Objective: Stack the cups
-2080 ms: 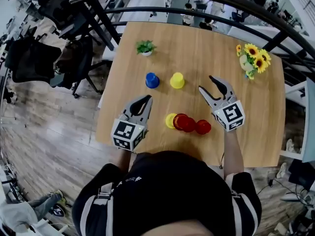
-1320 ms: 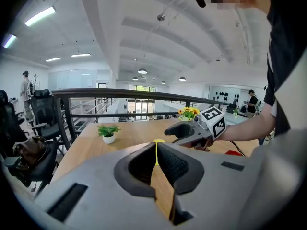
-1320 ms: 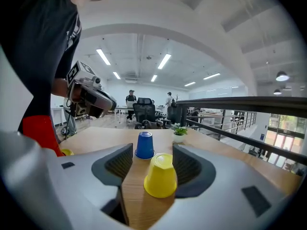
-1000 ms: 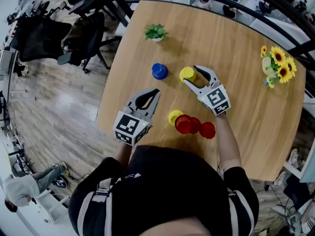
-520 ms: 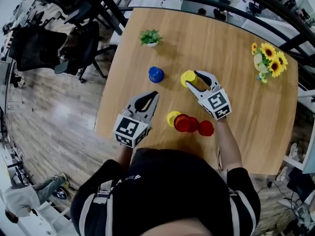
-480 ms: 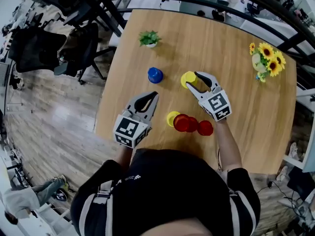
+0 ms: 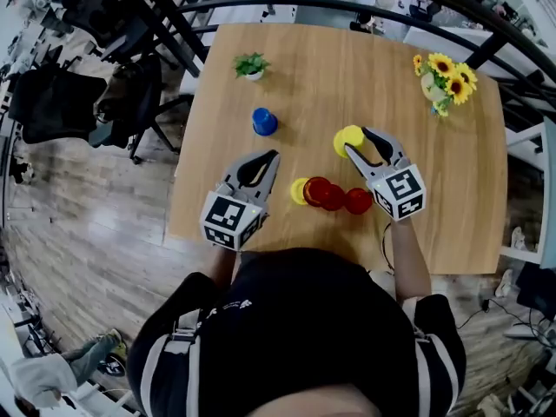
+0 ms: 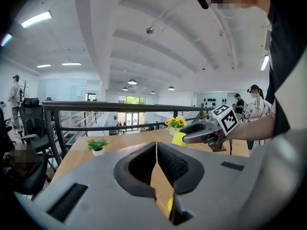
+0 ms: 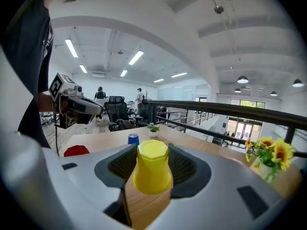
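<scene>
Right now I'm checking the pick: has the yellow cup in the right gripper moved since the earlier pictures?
Yes. The yellow cup, held in the right gripper, has shifted right, away from the blue cup.

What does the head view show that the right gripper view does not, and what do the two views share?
Only the head view shows the second yellow cup lying beside the red cups. Only the right gripper view shows the ceiling lights and, close up, the fingers of the right gripper pressed against both sides of the upside-down yellow cup. Both show that cup, the blue cup, the potted plant, the sunflowers, the left gripper and the wooden table.
</scene>
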Demonstrator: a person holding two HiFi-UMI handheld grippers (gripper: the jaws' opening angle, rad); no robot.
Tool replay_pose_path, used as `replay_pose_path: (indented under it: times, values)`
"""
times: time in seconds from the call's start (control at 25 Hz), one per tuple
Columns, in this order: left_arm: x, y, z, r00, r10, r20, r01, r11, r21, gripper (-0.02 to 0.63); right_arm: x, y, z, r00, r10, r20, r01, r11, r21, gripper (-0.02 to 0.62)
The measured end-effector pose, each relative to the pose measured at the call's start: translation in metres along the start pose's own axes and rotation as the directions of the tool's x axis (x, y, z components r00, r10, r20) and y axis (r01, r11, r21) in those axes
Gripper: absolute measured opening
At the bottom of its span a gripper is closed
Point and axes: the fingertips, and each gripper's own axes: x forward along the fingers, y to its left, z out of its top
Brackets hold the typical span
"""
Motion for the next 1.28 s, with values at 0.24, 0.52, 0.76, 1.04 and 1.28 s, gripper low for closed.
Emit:
replay_pose_path:
  times: [0.24,0.52,0.76,1.04,1.28]
  values:
    - [-0.016,-0.011,0.004,1.000,-0.015,0.017,0.015,1.000,0.026,0.017,-0.041,0.025,0.007,0.999,-0.029,0.031,0.029,0.999,0.015,0.206]
    - [-0.024,-0.018,0.000,0.999,-0.041,0.008,0.040,0.999,0.035,0.017,-0.071,0.050,-0.001,0.998,-0.057,0.022,0.056,0.998,0.043,0.206]
    - [-0.018,-0.035,0.002,0.995,-0.098,0.010,0.098,0.994,0.049,0.017,-0.089,0.072,-0.009,0.998,-0.056,-0.009,0.057,0.997,0.061,0.206]
    - [-0.018,-0.045,-0.001,0.992,-0.128,0.008,0.127,0.991,0.050,0.017,-0.092,0.081,-0.023,0.997,-0.067,-0.048,0.069,0.996,0.055,0.207]
    - [-0.026,-0.043,-0.004,0.994,-0.112,0.006,0.111,0.993,0.047,0.017,-0.089,0.083,-0.033,0.996,-0.075,-0.058,0.078,0.995,0.056,0.207]
